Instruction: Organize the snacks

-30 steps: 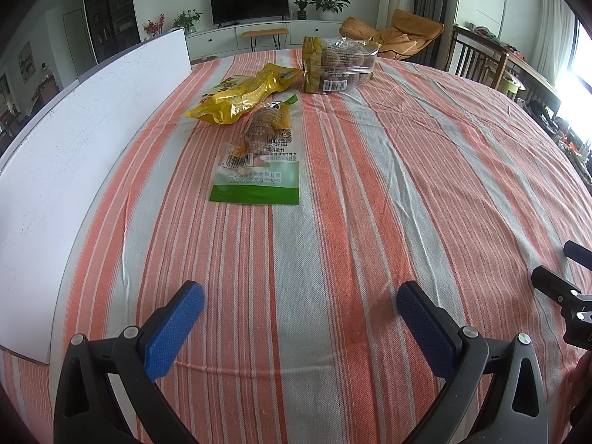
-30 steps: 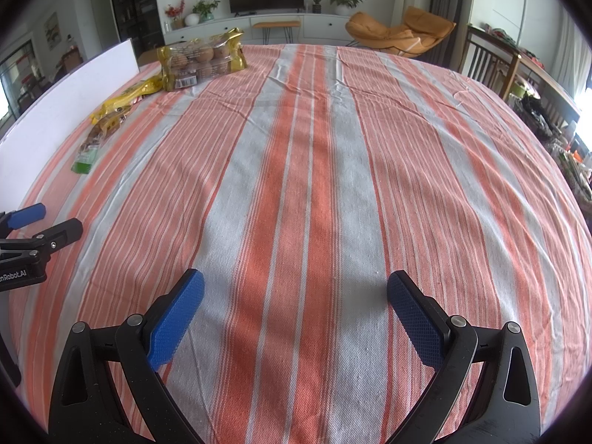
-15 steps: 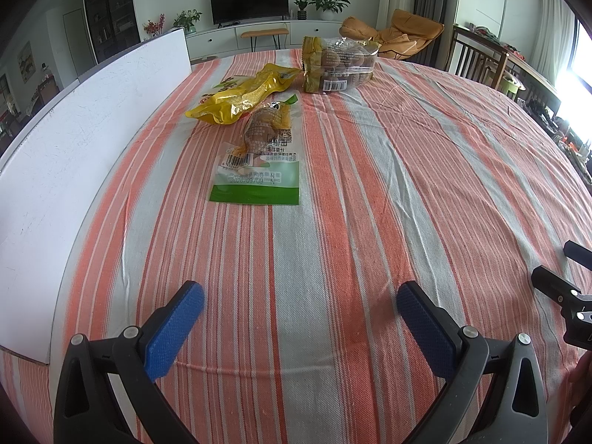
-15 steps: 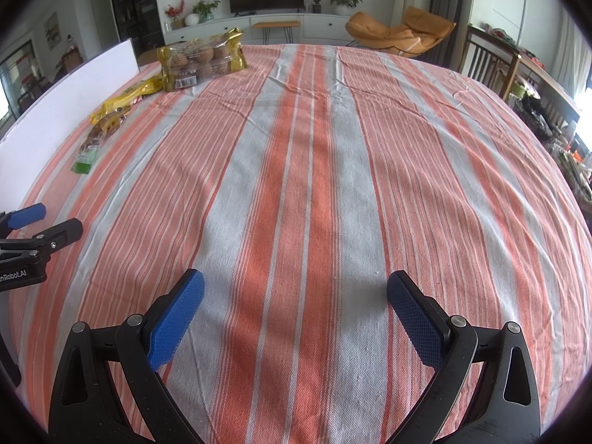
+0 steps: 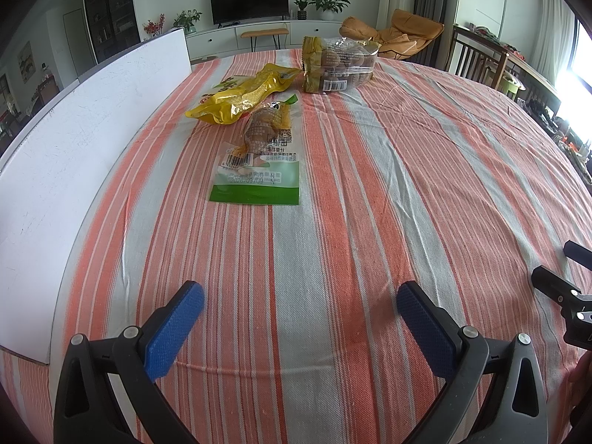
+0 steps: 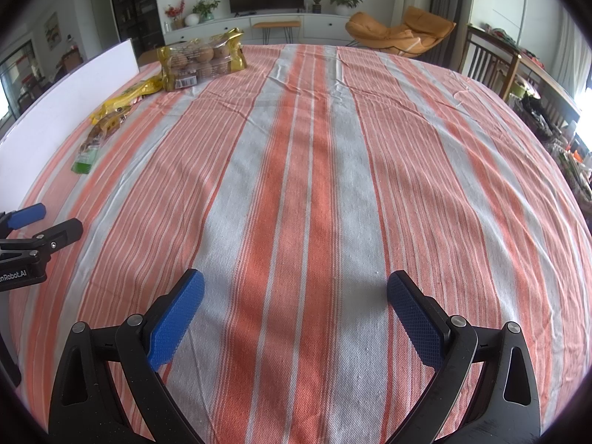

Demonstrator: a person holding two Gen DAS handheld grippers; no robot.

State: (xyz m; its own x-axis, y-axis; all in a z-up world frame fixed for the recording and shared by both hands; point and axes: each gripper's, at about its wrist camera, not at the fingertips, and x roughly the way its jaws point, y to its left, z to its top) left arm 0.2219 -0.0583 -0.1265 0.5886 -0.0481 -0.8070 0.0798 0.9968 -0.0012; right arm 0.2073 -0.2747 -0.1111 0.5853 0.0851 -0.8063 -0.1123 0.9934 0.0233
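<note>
Striped tablecloth (image 6: 314, 185) lies bare right of snacks (image 5: 259, 140).

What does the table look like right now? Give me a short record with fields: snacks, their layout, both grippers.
surface: striped tablecloth, white board along its left edge
snacks: yellow bag; green-edged packet; clear pack of round brown snacks
layout: all three at the far left; yellow bag overlaps the packet's far end; clear pack farthest
left hand-held gripper: open, empty, packet nearest ahead
right hand-held gripper: open, empty, bare cloth ahead
</note>
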